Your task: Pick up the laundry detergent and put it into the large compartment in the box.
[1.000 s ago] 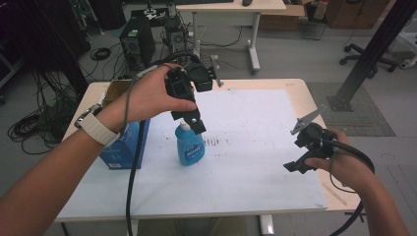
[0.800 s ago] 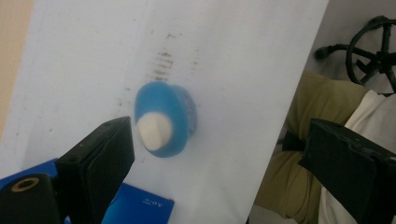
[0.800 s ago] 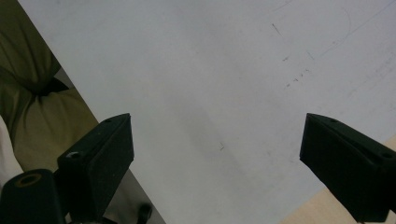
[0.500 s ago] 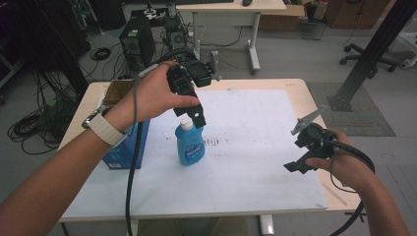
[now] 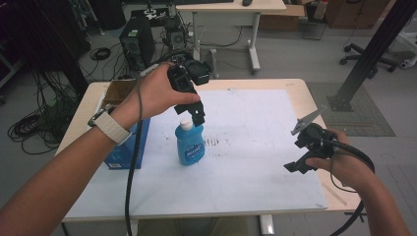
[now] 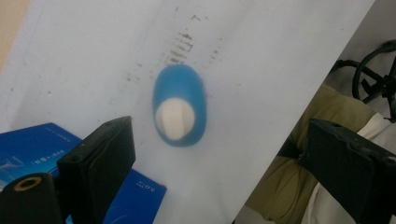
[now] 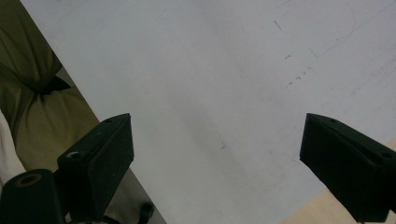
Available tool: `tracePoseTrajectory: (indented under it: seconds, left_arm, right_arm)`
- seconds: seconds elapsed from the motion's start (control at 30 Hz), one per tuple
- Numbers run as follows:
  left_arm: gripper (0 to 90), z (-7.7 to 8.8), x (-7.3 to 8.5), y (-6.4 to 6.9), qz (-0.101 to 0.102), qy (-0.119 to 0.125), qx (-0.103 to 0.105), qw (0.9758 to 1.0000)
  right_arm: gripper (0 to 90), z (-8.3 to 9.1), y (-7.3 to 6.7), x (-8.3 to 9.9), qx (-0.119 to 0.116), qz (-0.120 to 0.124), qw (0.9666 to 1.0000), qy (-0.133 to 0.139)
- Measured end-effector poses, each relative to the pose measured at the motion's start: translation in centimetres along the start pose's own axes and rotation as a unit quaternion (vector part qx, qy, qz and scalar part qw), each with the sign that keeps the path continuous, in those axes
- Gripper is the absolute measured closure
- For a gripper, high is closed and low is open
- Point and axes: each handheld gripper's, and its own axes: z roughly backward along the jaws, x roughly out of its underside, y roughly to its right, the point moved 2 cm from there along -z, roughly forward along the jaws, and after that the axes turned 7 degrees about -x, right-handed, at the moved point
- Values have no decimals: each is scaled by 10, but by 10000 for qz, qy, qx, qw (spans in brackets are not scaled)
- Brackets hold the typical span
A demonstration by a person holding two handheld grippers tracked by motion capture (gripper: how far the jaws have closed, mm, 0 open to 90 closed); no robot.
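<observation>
Broadly, a white sheet is spread over most of the table, and the work is set up on its left part. At the sheet's left edge a blue box lies flat, and just beside it, to the right, the blue bottle stands upright with its white cap on top.

The left gripper is held just above the cap, pointing down, jaws spread wide and empty — in the left gripper view the cap sits between them but nearer the left jaw. So, as judged, the step in hand is a top grasp of the bottle. It would be done best if the gripper were shifted a bit first so the cap is centred, then lowered straight, w/ the jaws closed on the neck or shoulders rather than the cap tip — less chance of tipping.

The right gripper is held low over the sheet's right side, well apart from the bottle, jaws also spread, nothing between them.
</observation>
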Motion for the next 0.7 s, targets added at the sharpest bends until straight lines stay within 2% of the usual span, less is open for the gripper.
tracePoseTrajectory:
  seconds: [0.27, 0.7]
  left_arm:
    - [98, -7, 0, -5, 175, -82, 30, 9998]
    - [88, -20, 3, -16, 331, -16, 83, 9994]
  right_arm:
    - [99, -1, 0, -1, -13, 1, 10000, -1]
    - [99, -5, 1, -2, -52, 6, 10000, -13]
